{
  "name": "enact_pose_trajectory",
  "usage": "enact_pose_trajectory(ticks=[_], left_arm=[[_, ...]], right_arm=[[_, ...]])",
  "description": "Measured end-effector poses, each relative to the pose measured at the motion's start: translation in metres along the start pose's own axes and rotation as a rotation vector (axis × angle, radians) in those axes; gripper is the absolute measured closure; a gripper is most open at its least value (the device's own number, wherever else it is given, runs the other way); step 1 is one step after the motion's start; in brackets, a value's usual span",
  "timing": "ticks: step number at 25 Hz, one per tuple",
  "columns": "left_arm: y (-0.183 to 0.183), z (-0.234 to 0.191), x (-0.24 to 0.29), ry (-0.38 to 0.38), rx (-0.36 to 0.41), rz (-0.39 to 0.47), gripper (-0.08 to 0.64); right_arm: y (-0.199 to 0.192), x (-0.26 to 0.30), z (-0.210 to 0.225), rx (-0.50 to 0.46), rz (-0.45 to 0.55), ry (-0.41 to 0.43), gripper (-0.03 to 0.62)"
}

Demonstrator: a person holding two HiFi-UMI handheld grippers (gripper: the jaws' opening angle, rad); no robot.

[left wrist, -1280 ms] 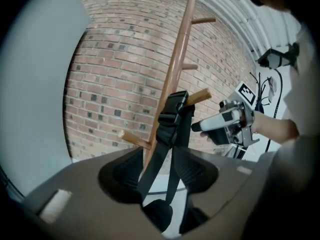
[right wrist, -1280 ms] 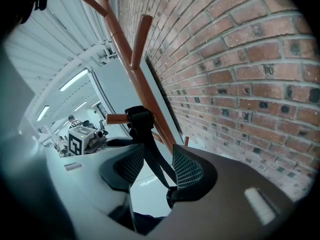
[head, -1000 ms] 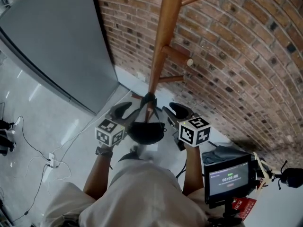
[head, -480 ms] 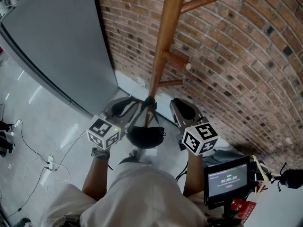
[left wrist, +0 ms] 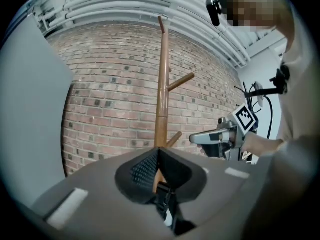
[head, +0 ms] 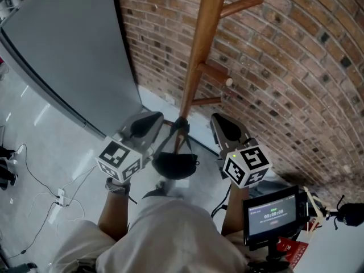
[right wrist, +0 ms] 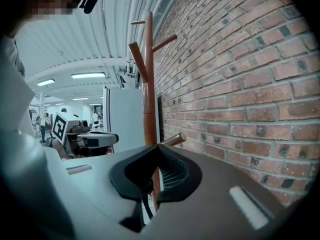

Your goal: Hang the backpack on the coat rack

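The wooden coat rack [head: 199, 56] stands against the brick wall, with pegs up its pole [left wrist: 162, 84]. The black backpack [head: 175, 165] hangs low in front of the pole, and its straps run up to one point on it. My left gripper [head: 154, 118] is to the left of the pole and my right gripper [head: 217, 120] to the right, both above the bag. The left gripper's [left wrist: 158, 150] jaws are shut with nothing pinched. A buckled strap [left wrist: 164, 201] shows beyond and below them. The right gripper [right wrist: 159, 146] is shut too, with a thin strap [right wrist: 145, 206] below it.
The brick wall [head: 284, 67] is behind the rack and a tall grey panel [head: 68, 44] to its left. A small monitor on a stand [head: 274, 215] is at my lower right. Cables [head: 57, 195] lie on the glossy floor at the left.
Both grippers have risen beside the pole and their jaws have gone from open to shut. The backpack and its straps have stayed where they were.
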State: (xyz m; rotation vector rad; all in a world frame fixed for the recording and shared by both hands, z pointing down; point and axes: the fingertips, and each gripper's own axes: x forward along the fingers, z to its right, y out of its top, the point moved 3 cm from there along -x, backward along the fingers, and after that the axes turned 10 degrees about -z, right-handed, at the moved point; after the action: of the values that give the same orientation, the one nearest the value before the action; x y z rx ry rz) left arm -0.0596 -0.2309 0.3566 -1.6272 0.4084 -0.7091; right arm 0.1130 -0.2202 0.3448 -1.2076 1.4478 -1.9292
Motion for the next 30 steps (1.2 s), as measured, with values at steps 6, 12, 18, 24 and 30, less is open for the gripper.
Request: enact_pose_trajectory(ticks=[6,12,18,24,30], left_arm=[[0.017,0.003,-0.006,0.019,0.04,0.035,0.56],[0.041,0.01,-0.009,0.04,0.144,0.063,0.56],[0.048,0.011,-0.014,0.048,0.168,0.068,0.56],[0.045,0.012,-0.014,0.051,0.176,0.05,0.56],[0.042,0.011,-0.013,0.048,0.176,0.039,0.56]], right_arm=[[0.015,-0.006,-0.006,-0.024,0.037,-0.006,0.591],[0.03,-0.014,-0.008,-0.077,0.058,-0.043,0.592],[0.041,-0.019,-0.011,-0.089,0.087,-0.042,0.592],[0.045,-0.017,-0.013,-0.087,0.101,-0.034,0.592],[0.042,-0.015,-0.012,-0.072,0.101,-0.045,0.592]])
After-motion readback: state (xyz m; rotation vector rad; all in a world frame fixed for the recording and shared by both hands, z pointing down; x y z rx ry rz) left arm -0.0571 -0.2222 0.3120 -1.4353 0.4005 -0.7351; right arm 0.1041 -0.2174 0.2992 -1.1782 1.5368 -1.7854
